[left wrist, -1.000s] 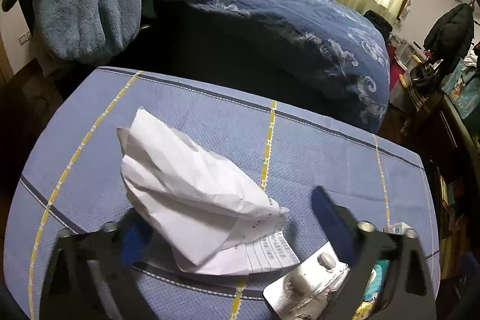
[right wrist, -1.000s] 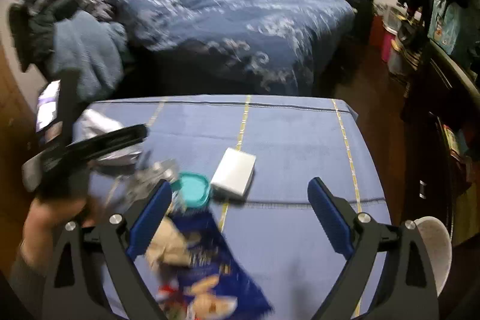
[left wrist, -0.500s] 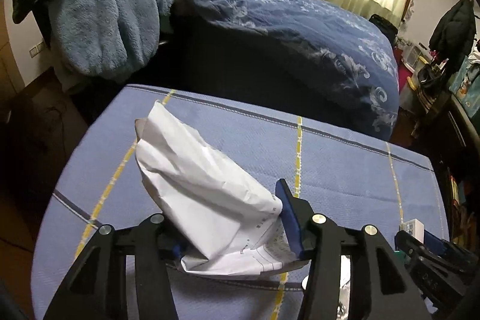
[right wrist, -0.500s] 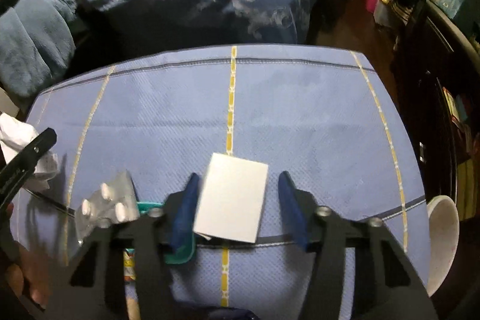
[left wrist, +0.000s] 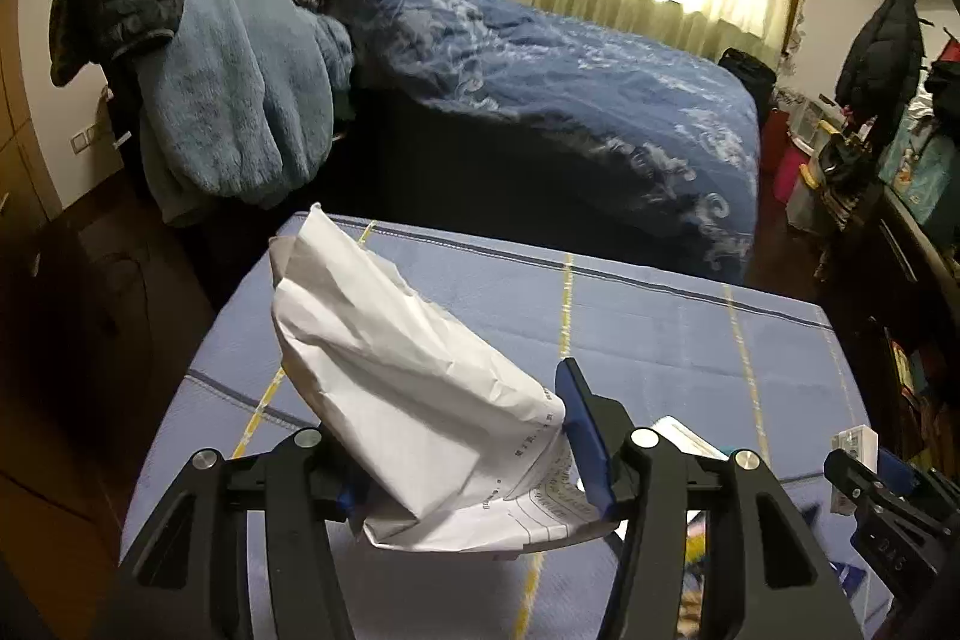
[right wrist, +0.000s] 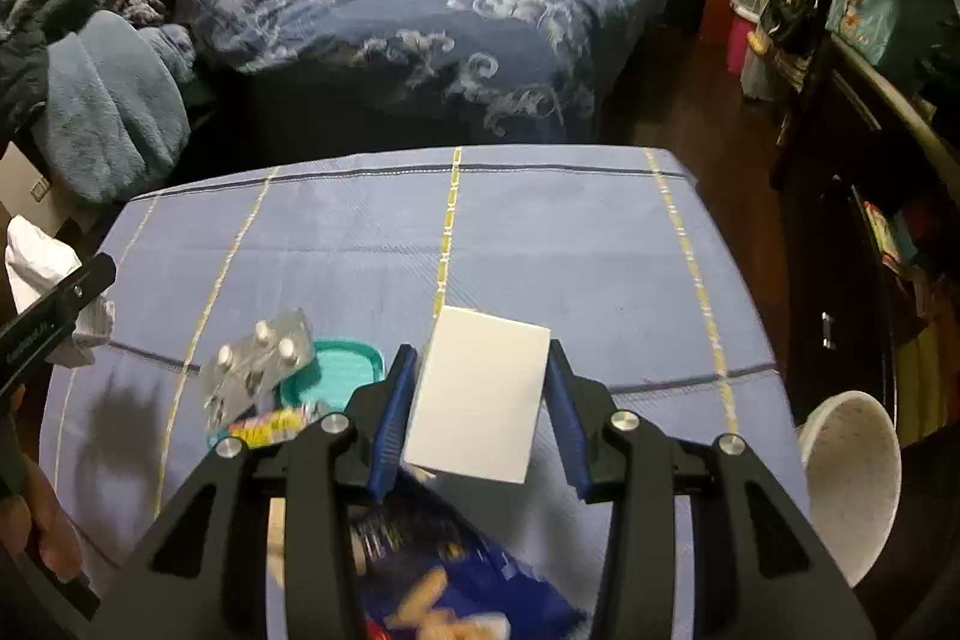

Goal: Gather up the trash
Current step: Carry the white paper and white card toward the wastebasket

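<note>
Left tongs (left wrist: pixel 468 460) clamped on the paper (left wrist: pixel 408 400), low centre of the left view, sheet lifted clear of the cloth (left wrist: pixel 660 328) and flopping up-left past the jaws. Right tongs (right wrist: pixel 480 400) closed around the box (right wrist: pixel 480 394), low centre of the right view, box tilted and apparently off the cloth, though hard to be sure.

Risks, nearest first:
- Paper pinched only at its lower crumpled end. Loose sheet, so probably slips out or tears with a quick swing.
- Box looks smooth and light, held by its side edges. Could twist or pop out if grip eases.
- Snack bag (right wrist: pixel 456 580) right under the right tongs, bottom of frame, blurred. Easy to drag along by accident.
- Pills (right wrist: pixel 258 364) resting on the teal lid (right wrist: pixel 342 370), left of the box. A careless sweep would likely knock them off.
- White bin (right wrist: pixel 852 478) at lower right, beside the table edge. Looks like the drop spot; narrow mouth, so a floppy sheet may miss or hang on the rim.
- Bed (right wrist: pixel 420 10) beyond, upper frame, no real concern.
</note>
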A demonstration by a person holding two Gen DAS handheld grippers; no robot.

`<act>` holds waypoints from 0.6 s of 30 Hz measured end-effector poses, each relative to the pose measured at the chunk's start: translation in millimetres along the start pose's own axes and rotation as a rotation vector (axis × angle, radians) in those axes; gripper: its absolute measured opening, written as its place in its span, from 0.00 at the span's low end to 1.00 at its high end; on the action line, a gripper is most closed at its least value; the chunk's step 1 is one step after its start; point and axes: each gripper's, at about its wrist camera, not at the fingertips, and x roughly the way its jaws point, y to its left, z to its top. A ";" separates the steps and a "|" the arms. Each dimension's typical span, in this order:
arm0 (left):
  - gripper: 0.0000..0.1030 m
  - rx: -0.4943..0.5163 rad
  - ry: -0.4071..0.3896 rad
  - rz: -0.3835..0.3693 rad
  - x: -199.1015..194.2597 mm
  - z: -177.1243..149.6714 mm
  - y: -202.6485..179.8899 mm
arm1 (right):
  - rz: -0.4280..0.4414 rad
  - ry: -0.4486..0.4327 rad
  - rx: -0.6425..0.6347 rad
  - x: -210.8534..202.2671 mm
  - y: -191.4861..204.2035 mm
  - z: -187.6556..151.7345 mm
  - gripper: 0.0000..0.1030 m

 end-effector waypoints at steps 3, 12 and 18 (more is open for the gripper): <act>0.54 0.018 -0.021 -0.016 -18.8 -5.4 -7.3 | 0.010 -0.045 -0.003 -22.8 -5.5 -13.5 0.42; 0.54 0.115 -0.065 -0.160 -79.6 -25.1 -51.0 | 0.003 -0.175 0.023 -88.3 -32.2 -62.7 0.42; 0.55 0.186 -0.091 -0.260 -112.6 -40.5 -87.0 | -0.033 -0.224 0.042 -119.0 -55.3 -95.7 0.42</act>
